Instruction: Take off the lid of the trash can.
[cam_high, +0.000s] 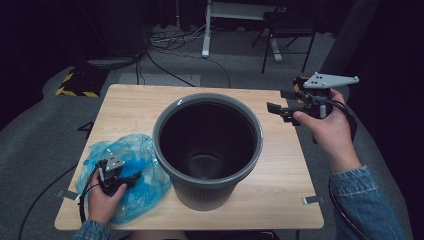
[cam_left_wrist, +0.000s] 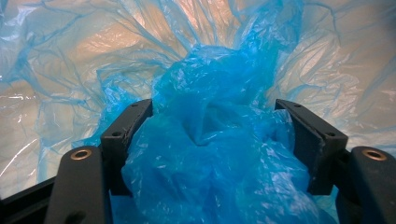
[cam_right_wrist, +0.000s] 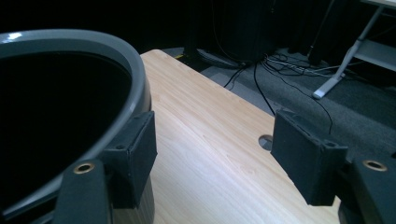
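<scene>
In the high view, one blue plastic bag (cam_high: 135, 175) lies crumpled on the near left part of the wooden table (cam_high: 280, 170), just beside one grey bin (cam_high: 207, 145) that stands upright at the middle with its mouth open and its inside too dark to read beyond a faint floor. The left gripper (cam_high: 131, 178) rests low on the bag, its jaws partly buried in the folds; the person's hand covers much of its body. The right gripper (cam_high: 278, 108) hangs above the table's far right edge, near the bin's rim, jaws spread and holding nothing. In the left gripper view, a bunched mound of the bag (cam_left_wrist: 210, 154) fills the gap between the two wide-apart jaws, which flank it without pinching. In the right gripper view, the bin (cam_right_wrist: 70, 93) is cut off at the left and the table (cam_right_wrist: 210, 140) lies between the spread, unloaded jaws.
</scene>
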